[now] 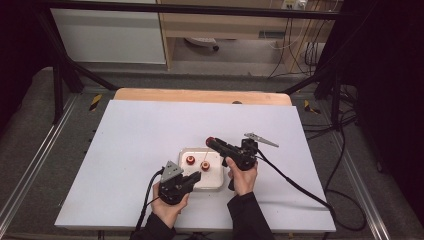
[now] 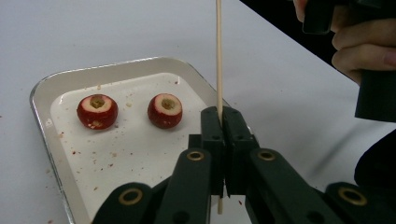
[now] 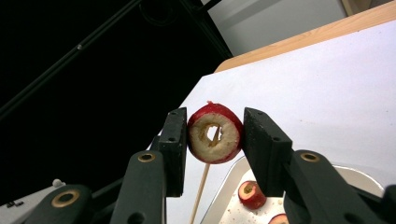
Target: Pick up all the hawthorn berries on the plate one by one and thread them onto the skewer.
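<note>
High view: a person's two hands, entering from the bottom edge, each hold a black two-jaw gripper over a white-covered table (image 1: 150, 145). A shallow white rectangular metal tray (image 1: 216, 182) lies near the table's front centre, between the two hands.

Left gripper (image 1: 195, 176): jaws clenched on a thin, pale wooden skewer (image 2: 218, 60), which stands upright between the closed pads. In the left gripper view the skewer rises past the top edge and its lower end shows below the pads, above the tray floor. The gripper sits at the tray's front left corner.

Right gripper (image 1: 210, 141): jaws grasping a cored red fruit with pale flesh and a hole bored through its centre (image 3: 215, 133). Both pads press on the red skin at either side, and the bored face is turned towards the camera in the right gripper view. The fruit is held in the air above the tray's far edge, apart from the skewer; in the right gripper view the skewer appears behind and below it.

Tray contents: two more cored red fruits (image 2: 97, 111) (image 2: 165, 110) rest side by side on the tray floor, hollow ends upward, with small red and tan crumbs scattered around them.
</note>
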Tool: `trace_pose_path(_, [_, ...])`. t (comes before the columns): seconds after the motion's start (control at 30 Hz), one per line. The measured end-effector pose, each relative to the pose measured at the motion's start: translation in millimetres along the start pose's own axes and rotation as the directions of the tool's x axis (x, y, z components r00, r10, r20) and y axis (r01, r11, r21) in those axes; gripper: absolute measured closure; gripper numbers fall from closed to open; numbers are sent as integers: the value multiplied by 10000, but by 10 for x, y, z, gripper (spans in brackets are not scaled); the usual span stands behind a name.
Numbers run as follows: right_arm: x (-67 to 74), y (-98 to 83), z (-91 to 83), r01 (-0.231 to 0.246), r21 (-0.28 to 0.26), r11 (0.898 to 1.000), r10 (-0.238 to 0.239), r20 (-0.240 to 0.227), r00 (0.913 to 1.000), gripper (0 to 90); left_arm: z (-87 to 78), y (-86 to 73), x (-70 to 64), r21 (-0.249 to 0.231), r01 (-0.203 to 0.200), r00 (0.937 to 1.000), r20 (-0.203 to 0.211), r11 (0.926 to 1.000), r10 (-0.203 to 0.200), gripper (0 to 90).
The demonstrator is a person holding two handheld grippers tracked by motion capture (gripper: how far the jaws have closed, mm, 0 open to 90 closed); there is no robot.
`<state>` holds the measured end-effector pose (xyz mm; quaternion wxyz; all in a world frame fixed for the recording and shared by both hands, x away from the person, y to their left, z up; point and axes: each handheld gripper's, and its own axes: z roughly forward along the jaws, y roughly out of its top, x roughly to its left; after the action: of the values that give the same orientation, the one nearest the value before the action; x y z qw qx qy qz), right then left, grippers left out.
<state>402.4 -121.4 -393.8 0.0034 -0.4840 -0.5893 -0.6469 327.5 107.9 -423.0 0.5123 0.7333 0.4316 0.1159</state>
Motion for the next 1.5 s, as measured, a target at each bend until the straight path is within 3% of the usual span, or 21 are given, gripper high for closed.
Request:
trace_pose_path(0.1, [2,4,-2,-87,75,9999,87,-39,10000,618,17,-3,-13,-36,-146,9999,-60,9999,146,884])
trace_pose_path(0.2, [1,-6,-6,-207,123,9997,208,-64,9998,619,24,18,-5,-26,53,10000,-3,10000,-53,884])
trace_pose_path(0.63, [-16,13,-55,-78,248,9997,80,-104,9999,623,52,55,40,171,-664,9977,143,9976,662,885])
trace_pose_path(0.93, [-12,12,-49,-159,282,9995,167,-271,9995,625,46,79,33,38,-613,9979,224,9981,612,886])
trace_pose_path(1.2, [1,22,-80,38,343,9994,-32,-184,9998,627,53,99,69,-10,-443,9986,300,9990,443,886])
trace_pose_path(1.5, [-6,19,-78,155,562,9983,-140,-255,9996,629,82,102,47,60,-804,9965,213,9967,803,887])
